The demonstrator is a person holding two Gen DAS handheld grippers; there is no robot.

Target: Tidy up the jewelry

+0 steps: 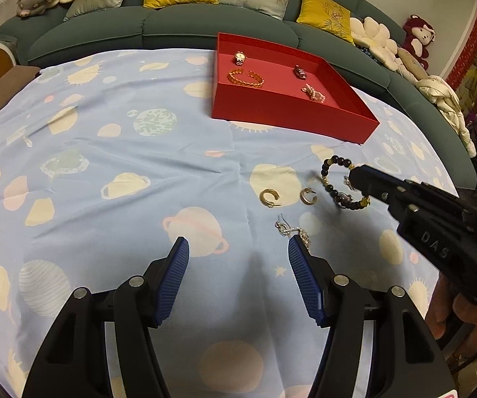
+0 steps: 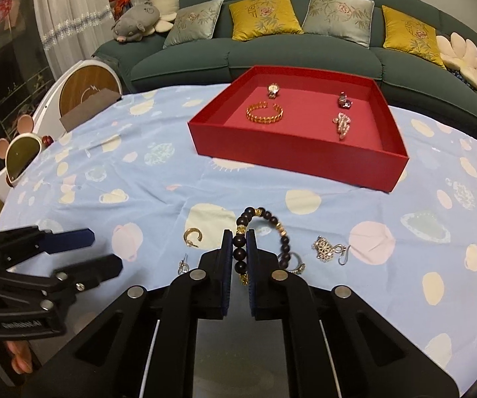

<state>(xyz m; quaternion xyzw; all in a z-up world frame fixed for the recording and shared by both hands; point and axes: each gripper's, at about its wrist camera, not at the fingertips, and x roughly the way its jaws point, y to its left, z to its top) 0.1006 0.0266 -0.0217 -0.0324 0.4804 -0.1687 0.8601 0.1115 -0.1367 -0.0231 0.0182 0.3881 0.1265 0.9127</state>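
Note:
My right gripper (image 2: 239, 237) is shut on a dark beaded bracelet (image 2: 265, 217) with gold spacers and holds it just above the cloth; it also shows in the left wrist view (image 1: 329, 185). My left gripper (image 1: 237, 248) is open and empty above the cloth. Two gold hoop earrings (image 1: 269, 198) (image 1: 308, 195) and a silver dangle earring (image 1: 293, 232) lie in front of it. A red tray (image 2: 291, 152) holds a gold bangle (image 2: 265, 114), a watch (image 2: 273, 89), a red piece (image 2: 344, 99) and a pearl piece (image 2: 342, 125).
A silver chain piece (image 2: 326, 248) and a ring (image 2: 296, 267) lie right of the bracelet. A small silver earring (image 2: 182, 265) lies left of it. The table wears a blue planet-print cloth (image 1: 139, 152). A green sofa (image 2: 271, 56) with cushions stands behind.

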